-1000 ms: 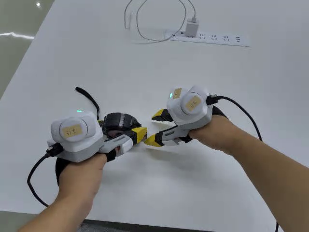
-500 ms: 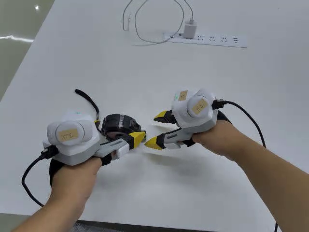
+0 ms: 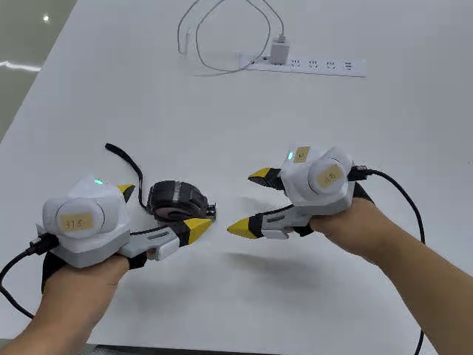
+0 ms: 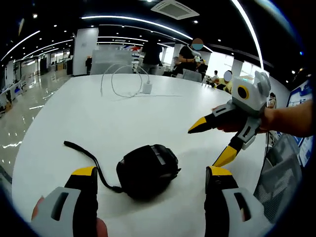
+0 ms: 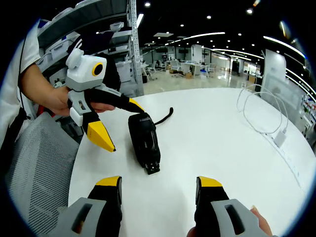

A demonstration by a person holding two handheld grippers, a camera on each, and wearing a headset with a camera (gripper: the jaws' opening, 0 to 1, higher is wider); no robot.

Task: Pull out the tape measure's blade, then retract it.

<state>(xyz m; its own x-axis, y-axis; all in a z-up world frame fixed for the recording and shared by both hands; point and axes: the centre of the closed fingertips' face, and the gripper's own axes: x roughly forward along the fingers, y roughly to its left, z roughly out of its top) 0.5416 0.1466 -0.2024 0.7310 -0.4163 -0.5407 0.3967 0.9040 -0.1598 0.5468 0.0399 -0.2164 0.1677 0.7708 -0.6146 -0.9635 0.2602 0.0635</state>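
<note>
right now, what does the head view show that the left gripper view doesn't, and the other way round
Head view adds the white body of the left gripper from above and the sockets of the power strip. Left gripper view adds ceiling lights and a grey mesh chair back. Both share the tape measure with its strap, the open right gripper, the plugged-in white charger and the white table.

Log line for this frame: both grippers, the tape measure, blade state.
left gripper open, jaws either side of tape measure | right gripper open, apart from it | blade retracted | case lying on table
</note>
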